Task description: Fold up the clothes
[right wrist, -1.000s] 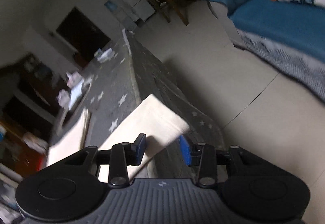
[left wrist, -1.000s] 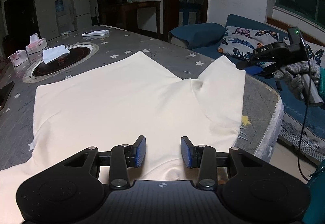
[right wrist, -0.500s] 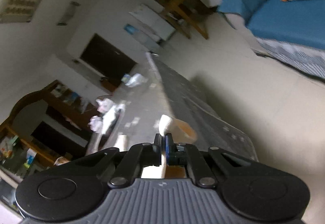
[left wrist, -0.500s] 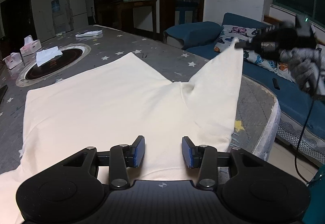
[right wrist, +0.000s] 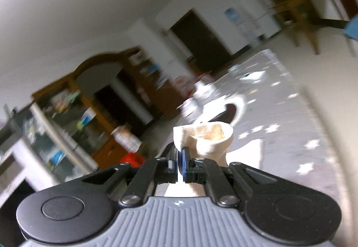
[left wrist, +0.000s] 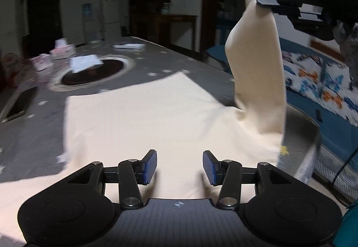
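I have the right tongs (right wrist: 180, 164) clamped on the cuff end of one sleeve (left wrist: 257, 63) of the cream-coloured soft cotton top (left wrist: 143, 121), and that sleeve hangs up in the air from the grip, well above the grey star-patterned counter (left wrist: 156, 63). The rest of the top lies spread flat on the counter, its body reaching away from me toward a round dark inset ring (left wrist: 92, 71) farther back. My left tongs (left wrist: 180, 167) stand apart, holding nothing, hovering low over the near edge of the fabric.

By my reading I am in the sleeve fold: the right sleeve is raised and ready to be carried inward across the body. The next move calls for swinging the right tongs to my left and down, laying the sleeve flat over the chest without dragging the body along. The left tongs could press or pin the near fabric so it stays put. The counter edge (left wrist: 311, 126) is close to where the sleeve joins, so slack cloth could slip off that side.
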Available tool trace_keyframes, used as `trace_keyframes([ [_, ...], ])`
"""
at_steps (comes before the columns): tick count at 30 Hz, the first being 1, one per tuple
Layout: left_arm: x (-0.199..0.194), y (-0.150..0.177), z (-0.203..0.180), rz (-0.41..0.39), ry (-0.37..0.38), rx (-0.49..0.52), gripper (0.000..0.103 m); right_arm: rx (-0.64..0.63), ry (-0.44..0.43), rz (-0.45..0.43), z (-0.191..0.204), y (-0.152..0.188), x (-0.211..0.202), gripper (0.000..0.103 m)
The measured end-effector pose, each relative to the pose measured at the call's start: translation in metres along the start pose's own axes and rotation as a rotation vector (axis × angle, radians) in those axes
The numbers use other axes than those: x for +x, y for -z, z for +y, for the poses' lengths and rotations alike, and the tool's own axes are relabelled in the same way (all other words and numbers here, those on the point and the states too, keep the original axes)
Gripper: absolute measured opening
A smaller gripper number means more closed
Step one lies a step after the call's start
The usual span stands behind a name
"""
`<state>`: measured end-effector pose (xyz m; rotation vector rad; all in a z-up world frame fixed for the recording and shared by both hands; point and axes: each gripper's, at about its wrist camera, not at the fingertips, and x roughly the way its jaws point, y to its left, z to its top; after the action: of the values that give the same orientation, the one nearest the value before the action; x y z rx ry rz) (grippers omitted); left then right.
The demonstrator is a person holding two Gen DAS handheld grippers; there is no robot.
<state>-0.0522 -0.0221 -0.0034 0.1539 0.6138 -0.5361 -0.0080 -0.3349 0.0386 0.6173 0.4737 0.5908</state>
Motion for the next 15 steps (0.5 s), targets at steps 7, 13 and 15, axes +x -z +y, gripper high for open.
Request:
trace_keyframes([
  [7, -0.028, 0.017, 0.041, -0.033, -0.093, -0.105, 0.051, -0.054, -0.097, 0.226, 0.039, 0.033, 0.086, 0.003],
  [13, -0.041, 0.031, 0.063, -0.030, -0.117, -0.166, 0.051, -0.099, -0.146, 0.418, 0.063, 0.079, 0.132, 0.010],
  [15, -0.042, 0.034, 0.064, -0.027, -0.116, -0.169, 0.051, -0.121, -0.143, 0.457, 0.067, 0.091, 0.137, 0.012],
])
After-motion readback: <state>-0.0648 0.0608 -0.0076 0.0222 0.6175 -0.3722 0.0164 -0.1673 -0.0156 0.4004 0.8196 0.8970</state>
